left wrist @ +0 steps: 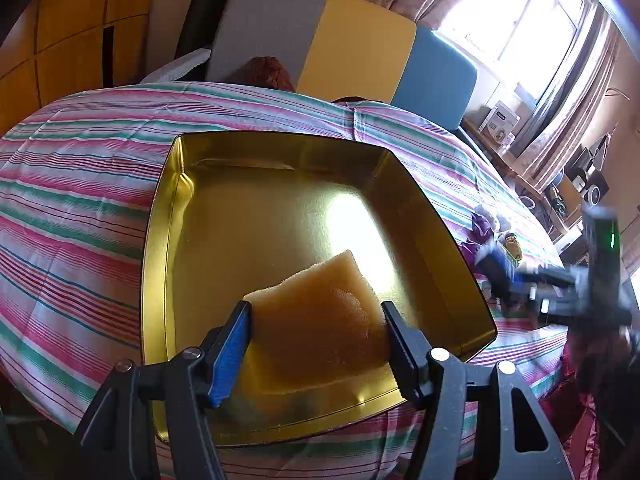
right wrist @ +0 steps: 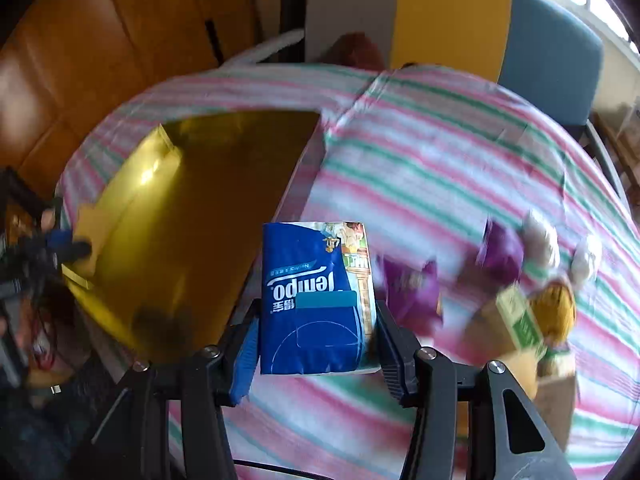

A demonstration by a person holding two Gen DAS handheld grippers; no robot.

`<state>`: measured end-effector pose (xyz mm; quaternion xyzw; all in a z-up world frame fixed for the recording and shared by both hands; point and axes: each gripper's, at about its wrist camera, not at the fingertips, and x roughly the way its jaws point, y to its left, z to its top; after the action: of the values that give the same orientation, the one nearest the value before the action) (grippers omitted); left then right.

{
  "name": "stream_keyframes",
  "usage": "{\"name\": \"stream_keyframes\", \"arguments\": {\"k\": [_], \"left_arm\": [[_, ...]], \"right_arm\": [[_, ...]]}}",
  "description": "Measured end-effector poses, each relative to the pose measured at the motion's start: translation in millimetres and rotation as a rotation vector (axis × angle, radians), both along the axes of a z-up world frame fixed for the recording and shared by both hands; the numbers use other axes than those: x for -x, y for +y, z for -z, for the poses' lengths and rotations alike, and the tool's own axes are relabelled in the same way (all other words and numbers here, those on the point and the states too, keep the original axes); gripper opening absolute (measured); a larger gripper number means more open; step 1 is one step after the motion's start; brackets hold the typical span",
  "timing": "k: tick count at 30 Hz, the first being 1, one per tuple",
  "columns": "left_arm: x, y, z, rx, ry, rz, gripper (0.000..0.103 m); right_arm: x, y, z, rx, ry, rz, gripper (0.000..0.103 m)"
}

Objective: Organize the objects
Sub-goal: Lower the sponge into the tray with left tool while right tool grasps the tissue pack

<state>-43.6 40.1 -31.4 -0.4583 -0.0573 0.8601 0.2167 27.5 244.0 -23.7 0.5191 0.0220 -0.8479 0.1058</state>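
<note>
Left gripper (left wrist: pixel 316 320) clamped on a yellow sponge (left wrist: pixel 320 316), both pads pressing its sides; blue pad on the left finger, black on the right. Sponge sits between the fingers and pokes forward past the tips, held over the near half of the gold tin tray (left wrist: pixel 168 264), close to the tray's near edge. Cannot tell if the sponge's underside touches the tray floor. Tray interior otherwise bare and shiny, window glare near its middle. Tray rests on the striped cloth (left wrist: pixel 72 208), pink, green and white, covering the surface.

Right gripper (right wrist: pixel 316 320) grasping a blue Tempo tissue pack (right wrist: pixel 312 300), pack upright between the fingers, label reading upside down from this view, pads on both its long sides. Pack hangs over the cloth just right of the tray's right edge, not inside the tray. Frame is motion-blurred.

On the cloth toward the right edge: purple wrappers (right wrist: pixel 412 292), a small green-and-white box (right wrist: pixel 520 320), a yellow ball-like thing (right wrist: pixel 556 308), whitish lumps (right wrist: pixel 540 236) beyond them; all blurred, detail unclear. They lie well apart from the tray, right of the tissue pack.

Left wrist view also catches the right gripper at the tray's right side, blurred.
</note>
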Motion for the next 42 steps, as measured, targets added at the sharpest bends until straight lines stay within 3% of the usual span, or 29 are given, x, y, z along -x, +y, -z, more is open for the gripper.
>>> {"name": "stream_keyframes", "arguments": {"k": [7, 15, 21, 30, 42], "left_arm": [[6.6, -7.5, 0.4, 0.011, -0.011, -0.038, 0.064], [9.6, -7.1, 12.1, 0.039, -0.034, -0.064, 0.064], [20.7, -2.6, 4.2, 0.073, 0.002, -0.052, 0.064], [78.2, -1.8, -2.3, 0.093, -0.022, -0.085, 0.064], [171.8, 2.5, 36.0, 0.281, -0.066, -0.153, 0.066]], "right_arm": [[-22.3, 20.9, 43.5, -0.025, -0.095, 0.066, 0.052], [-20.0, 16.4, 45.3, -0.058, -0.07, 0.044, 0.052], [-18.3, 19.3, 46.6, -0.056, -0.072, 0.046, 0.053], [-16.8, 19.5, 47.5, -0.056, -0.072, 0.046, 0.053], [-14.8, 19.0, 47.9, -0.054, -0.073, 0.049, 0.053]]}}
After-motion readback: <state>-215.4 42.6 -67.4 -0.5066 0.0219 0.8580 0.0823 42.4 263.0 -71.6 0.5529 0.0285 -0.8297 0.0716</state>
